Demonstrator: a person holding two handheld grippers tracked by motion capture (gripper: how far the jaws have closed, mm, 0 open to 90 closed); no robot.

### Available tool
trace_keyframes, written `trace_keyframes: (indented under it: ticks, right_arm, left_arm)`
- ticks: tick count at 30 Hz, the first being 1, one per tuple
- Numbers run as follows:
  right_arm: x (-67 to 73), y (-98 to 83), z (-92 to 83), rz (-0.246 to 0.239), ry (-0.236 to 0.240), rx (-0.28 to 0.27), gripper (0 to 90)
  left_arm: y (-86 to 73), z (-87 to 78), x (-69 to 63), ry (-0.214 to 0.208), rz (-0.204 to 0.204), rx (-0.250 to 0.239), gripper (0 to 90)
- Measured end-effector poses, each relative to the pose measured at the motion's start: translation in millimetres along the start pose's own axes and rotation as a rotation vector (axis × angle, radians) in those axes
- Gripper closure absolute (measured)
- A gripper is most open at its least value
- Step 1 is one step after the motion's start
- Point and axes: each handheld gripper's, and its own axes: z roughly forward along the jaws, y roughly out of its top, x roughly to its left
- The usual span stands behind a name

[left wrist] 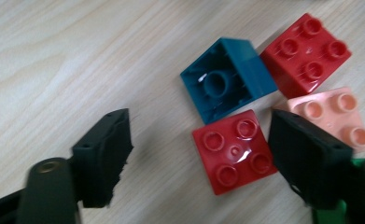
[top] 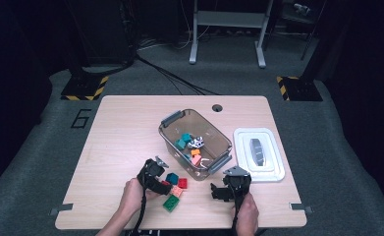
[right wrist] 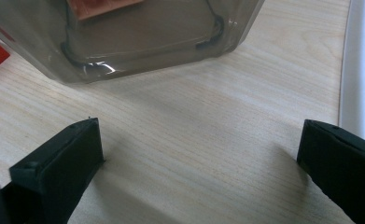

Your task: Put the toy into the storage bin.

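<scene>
My left gripper (top: 163, 183) (left wrist: 201, 128) hangs low over a cluster of bricks on the table, jaws apart. A red brick (left wrist: 234, 151) lies studs-up between them, close beside the right jaw and well apart from the left one. Around it lie a teal brick (left wrist: 227, 79) (top: 172, 178) tipped on its side, a second red brick (left wrist: 306, 53) (top: 182, 183), a pink brick (left wrist: 339, 114) (top: 177, 191) and a green brick (top: 170, 202). My right gripper (top: 224, 189) (right wrist: 200, 128) stands open over bare wood, facing the near corner of the clear bin (right wrist: 147, 46).
The clear bin (top: 214, 132) with grey handles holds several bricks at the table's middle. Its white lid (top: 258, 155) lies flat to the right of it, its edge (right wrist: 362, 65) beside my right gripper. The wooden table (top: 125, 128) has a cable hole at the back.
</scene>
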Motion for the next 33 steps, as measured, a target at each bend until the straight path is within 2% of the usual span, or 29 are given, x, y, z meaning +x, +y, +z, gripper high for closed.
trace_keyframes:
  ticks: [2,3,5,6,8,9,12,15,17,18,21,22,24,26,29,33]
  right_arm:
    - [-0.8,0.3,0.5,-0.007,0.006,-0.002,0.0]
    - [-1.1,0.3,0.7,-0.009,0.007,-0.002,0.0]
    - [-0.3,0.7,1.1,0.006,-0.001,-0.002,0.0]
    - [-0.3,0.7,1.1,0.006,-0.002,-0.002,0.0]
    - [-0.1,0.7,0.9,0.005,0.001,-0.002,0.0]
    - [-0.1,0.6,0.6,0.004,0.005,0.000,0.0]
    - [-0.5,0.3,0.5,-0.006,0.005,-0.002,0.0]
    - [0.2,0.7,0.8,0.006,0.000,-0.001,0.0]
    - [-0.1,0.8,1.1,0.007,-0.002,-0.001,0.0]
    - [-0.6,0.7,1.3,0.002,-0.002,-0.002,0.0]
    - [-0.4,0.7,1.4,0.001,-0.002,-0.003,0.0]
    - [-0.5,0.8,1.4,0.001,-0.002,-0.002,0.0]
    - [-0.4,0.7,1.3,0.000,-0.002,-0.003,0.0]
    - [-0.3,0.7,1.2,0.001,-0.003,-0.003,0.0]
    - [-0.7,0.6,0.9,-0.006,-0.001,-0.001,0.0]
    - [-0.3,0.7,1.1,-0.005,-0.002,-0.002,0.0]
  left_arm:
    - [-1.9,-1.8,1.8,-0.014,0.003,-0.008,33.2]
    - [-2.1,-2.9,2.3,-0.006,0.010,-0.005,33.8]
    - [-2.7,-3.6,3.7,-0.017,0.011,-0.009,39.4]
    - [-3.0,-3.4,4.5,-0.027,0.016,-0.003,43.0]
    - [-4.3,-2.3,4.5,-0.032,0.018,0.016,55.7]
    - [-5.4,-2.7,5.0,-0.030,0.028,0.017,58.0]
    - [-8.2,-6.1,8.6,-0.027,0.035,0.028,58.9]
    - [-12.8,-10.4,13.0,-0.027,0.030,0.031,58.9]
    - [-15.5,-12.5,15.3,-0.040,0.019,0.032,58.3]
    - [-15.9,-13.4,16.6,-0.037,0.014,0.027,56.5]
    - [-14.4,-13.6,18.5,-0.034,-0.003,0.016,42.7]
    - [-13.4,-12.5,18.5,-0.034,-0.006,0.018,42.1]
    - [-12.0,-9.1,17.8,-0.042,-0.002,0.031,45.7]
    - [-10.7,-6.9,16.3,-0.034,0.021,0.041,57.1]
    - [-9.8,-7.5,15.2,-0.021,0.042,0.026,59.0]
    - [-10.5,-10.9,20.6,-0.020,0.028,0.002,59.1]
